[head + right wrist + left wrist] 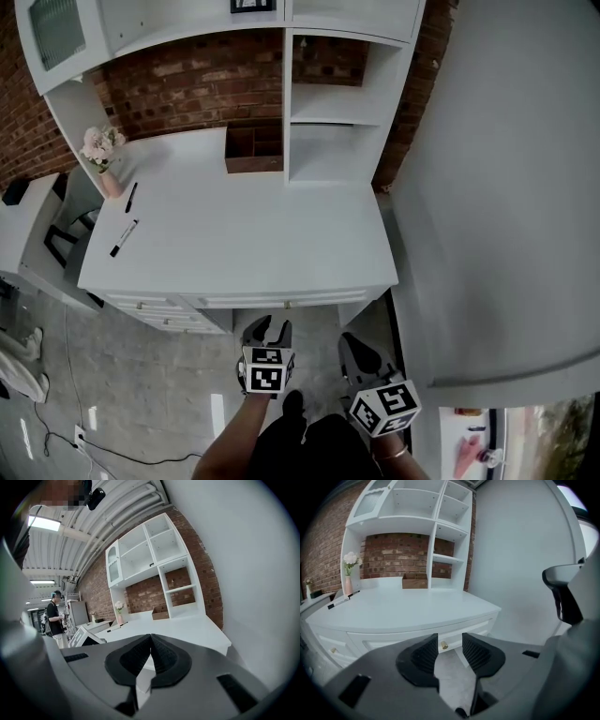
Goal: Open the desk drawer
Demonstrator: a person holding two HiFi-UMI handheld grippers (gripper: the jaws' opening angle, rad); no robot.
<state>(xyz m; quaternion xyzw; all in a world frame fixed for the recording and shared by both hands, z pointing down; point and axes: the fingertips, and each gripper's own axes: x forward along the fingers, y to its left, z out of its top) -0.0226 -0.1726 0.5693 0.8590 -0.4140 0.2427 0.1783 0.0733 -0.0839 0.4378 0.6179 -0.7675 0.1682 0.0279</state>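
With wide, empty left gripper (450,640), centre on drawer (244,302) knob (444,645) at twelve o'clock, pinch squarely, pull straight; leave closed, empty right gripper (150,639) idle.

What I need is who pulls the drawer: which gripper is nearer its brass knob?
Left. The left gripper sits just short of the brass knob, open jaws framing it, not touching. The right gripper, shut, is off to the right.

Desk (234,234) from overhead and front-on
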